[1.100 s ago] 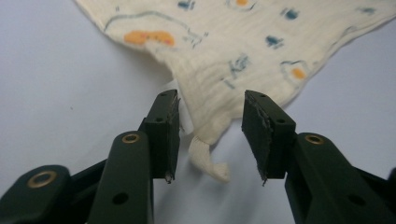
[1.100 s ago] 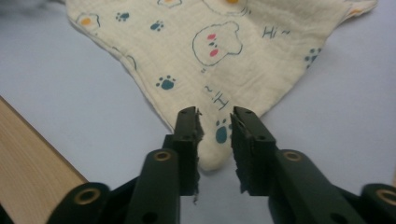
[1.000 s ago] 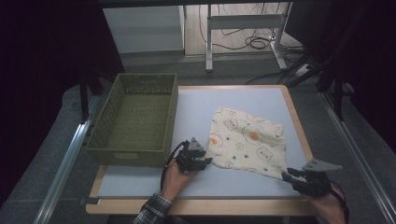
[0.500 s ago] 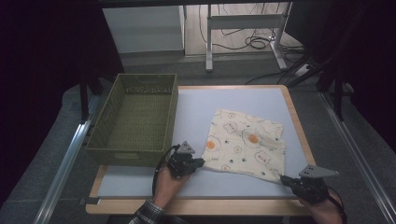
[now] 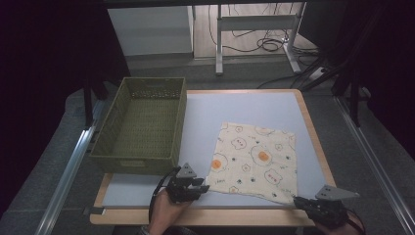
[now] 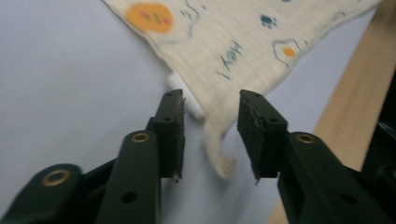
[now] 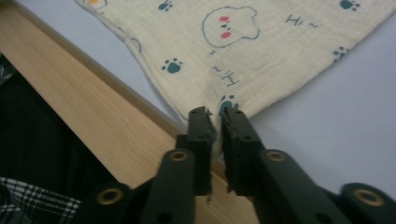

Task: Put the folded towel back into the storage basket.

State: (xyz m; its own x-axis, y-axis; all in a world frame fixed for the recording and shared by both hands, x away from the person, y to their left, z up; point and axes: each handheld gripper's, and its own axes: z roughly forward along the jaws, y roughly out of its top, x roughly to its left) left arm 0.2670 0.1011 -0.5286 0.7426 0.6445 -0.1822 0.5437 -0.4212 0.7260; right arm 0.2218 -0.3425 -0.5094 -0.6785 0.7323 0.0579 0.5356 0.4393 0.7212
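Down on the pale blue table (image 5: 244, 105), a cream cloth (image 5: 257, 159) printed with fried eggs, bear faces and paw marks lies spread flat on the right half, its near edge close to the wooden rim. The left gripper (image 5: 201, 188) sits at the cloth's near left corner. In the left gripper view its jaws have just been opening and stand apart, with the corner of the cloth (image 6: 219, 135) drooping in the gap between them; the pads do not press on it. A small white tag (image 6: 184, 95) peeks out from under the cloth's edge just beside the left jaw. The right gripper (image 5: 299, 201) is at the cloth's near right corner, over the wooden rim. In the right gripper view its jaws have just been opening a little, yet the gap is narrow and the tip of the cloth (image 7: 215, 122) is pinched between the pads. A green woven basket (image 5: 142, 127) stands on the left part of the table, well apart from the cloth.
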